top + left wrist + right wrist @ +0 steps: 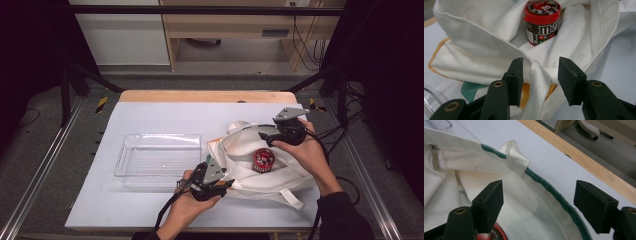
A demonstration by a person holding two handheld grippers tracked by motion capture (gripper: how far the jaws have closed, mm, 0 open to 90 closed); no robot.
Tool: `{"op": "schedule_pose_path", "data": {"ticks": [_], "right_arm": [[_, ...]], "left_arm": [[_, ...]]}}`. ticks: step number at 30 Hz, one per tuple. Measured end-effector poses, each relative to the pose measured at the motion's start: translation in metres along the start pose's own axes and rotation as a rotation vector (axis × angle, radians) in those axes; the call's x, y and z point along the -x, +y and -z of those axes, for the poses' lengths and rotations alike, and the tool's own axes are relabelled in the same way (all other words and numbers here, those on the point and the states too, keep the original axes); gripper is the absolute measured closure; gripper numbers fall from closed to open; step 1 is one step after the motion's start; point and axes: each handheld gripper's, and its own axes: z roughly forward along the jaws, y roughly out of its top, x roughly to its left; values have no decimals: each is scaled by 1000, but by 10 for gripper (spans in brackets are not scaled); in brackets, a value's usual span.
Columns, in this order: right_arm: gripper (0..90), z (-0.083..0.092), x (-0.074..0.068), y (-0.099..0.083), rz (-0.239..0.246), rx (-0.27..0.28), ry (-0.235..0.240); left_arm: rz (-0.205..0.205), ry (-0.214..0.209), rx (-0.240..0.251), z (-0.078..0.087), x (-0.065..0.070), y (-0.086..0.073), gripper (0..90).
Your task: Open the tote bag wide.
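Clearly the left gripper (540, 82) straddles a fold of the white bag's (240, 150) rim, jaws half open, pads not yet pressing. M&M's jar (542, 22) stands at twelve o'clock beyond (inside the bag). Right gripper (539, 202) gapes wide over the far green-edged rim.

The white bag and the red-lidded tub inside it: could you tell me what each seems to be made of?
The white bag looks like matte woven cotton canvas: visible weave, stitched hems, soft folds. The red-lidded tub seems glossy moulded plastic, its lid shining, with a printed label.
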Motion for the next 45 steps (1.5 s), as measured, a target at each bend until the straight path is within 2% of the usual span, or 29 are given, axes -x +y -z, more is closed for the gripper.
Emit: {"op": "schedule_pose_path", "data": {"ticks": [6,7,9,11,12,13,16,17,18,20,22,23,26,27,28,29,33,34,35,38,40,42,43,45], "right_arm": [[236,-14,-3,3,11,10,6],[244,-16,-3,3,10,11,14],[259,-21,-5,3,20,1,18],[336,-26,-6,3,32,-11,2],[336,-26,-6,3,32,-11,2],[404,-27,-3,2,43,-8,-15],[386,-27,2,2,34,-2,-17],[362,-28,4,0,19,-8,2],[362,-28,4,0,19,-8,2],[365,-31,3,0,61,-37,12],[398,-31,2,1,64,-35,19],[475,-29,0,3,74,-28,29],[579,-28,-4,3,101,-42,42],[579,-28,-4,3,101,-42,42],[632,-28,-5,2,109,-56,44],[741,-28,-5,0,110,-75,33],[848,-30,-5,-3,93,-90,3],[848,-30,-5,-3,93,-90,3],[870,-30,-5,-1,92,-83,-24],[875,-24,-1,4,38,-25,-75],[875,-19,3,7,25,-3,-106],[875,-17,4,8,14,5,-112],[875,-14,7,9,4,15,-129],[875,-14,9,8,-3,14,-137]], "left_arm": [[-3,-3,-4,-2,1,0,659],[5,-30,-5,-3,2,0,672],[1,-13,-8,-2,2,-1,699],[6,-15,-7,-1,1,-1,731],[6,-17,-11,-1,0,-1,731],[6,-21,-7,-1,0,-1,744],[3,-22,-10,-1,0,-1,750],[2,-19,-9,0,0,-1,750],[2,-19,-9,0,0,-1,750],[7,-18,-5,0,-1,-1,752],[14,-20,-5,0,-2,-1,756],[22,-21,-4,0,-3,0,765],[19,-15,-1,-1,-3,1,777],[19,-15,-1,-1,-3,1,780],[18,-13,0,-1,-3,1,780],[8,-6,1,-1,-3,2,786],[11,-2,5,-1,-2,3,791],[11,-2,5,-1,-2,3,792],[11,-6,9,0,-3,5,796],[19,-9,25,4,-4,9,810],[15,-8,34,6,-4,14,814],[13,-7,38,6,-3,16,816],[8,-1,39,6,-2,18,817],[4,1,21,4,-2,17,821]]}}
